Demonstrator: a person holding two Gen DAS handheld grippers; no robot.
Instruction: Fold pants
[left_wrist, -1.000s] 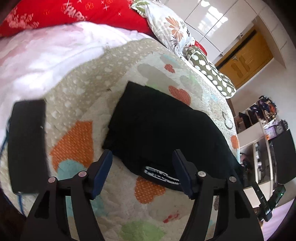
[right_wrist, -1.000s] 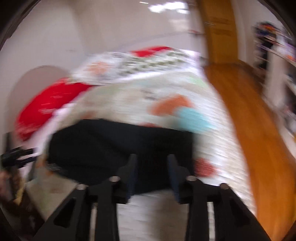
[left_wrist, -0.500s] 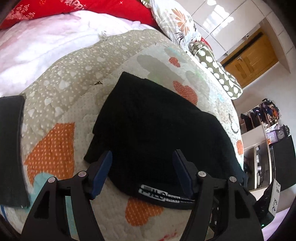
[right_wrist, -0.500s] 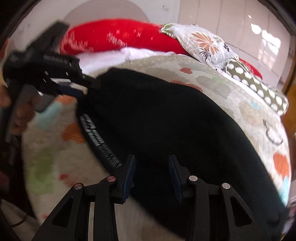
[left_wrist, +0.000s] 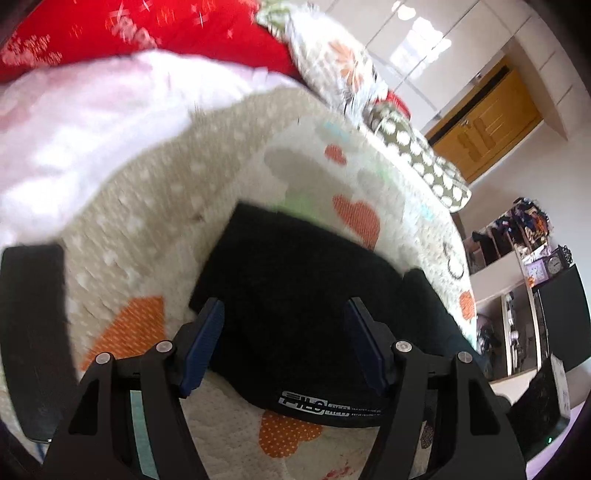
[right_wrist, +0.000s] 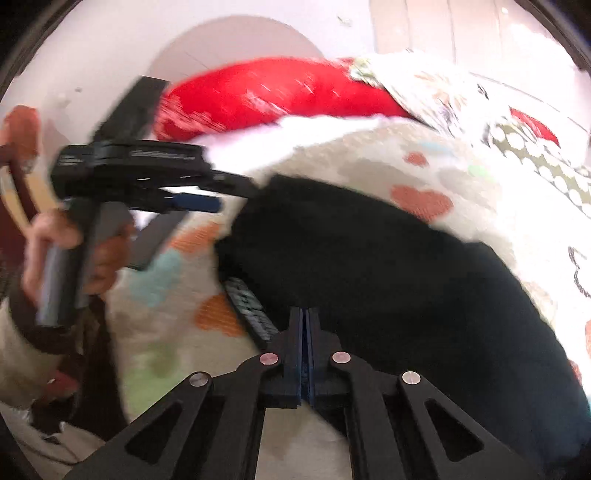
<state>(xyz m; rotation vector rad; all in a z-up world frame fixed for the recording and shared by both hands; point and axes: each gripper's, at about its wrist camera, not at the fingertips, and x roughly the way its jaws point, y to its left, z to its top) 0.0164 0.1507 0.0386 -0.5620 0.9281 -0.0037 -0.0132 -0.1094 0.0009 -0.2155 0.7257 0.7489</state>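
Both fingers of the right gripper (right_wrist: 305, 321), apart a moment ago, now pinch the folded black pants (left_wrist: 295, 295); left gripper (left_wrist: 284, 321) gapes wide.

Both wrist views look down, close — sharing the pants (left_wrist: 295, 295) on the bed.

One pair of black pants (left_wrist: 295, 295) lies on one heart-patterned quilt (left_wrist: 155, 236). Two grippers show: left gripper (left_wrist: 284, 343), right gripper (right_wrist: 305, 321). One red pillow (left_wrist: 155, 33), one floral pillow (left_wrist: 332, 70), one dotted pillow (left_wrist: 424, 158)
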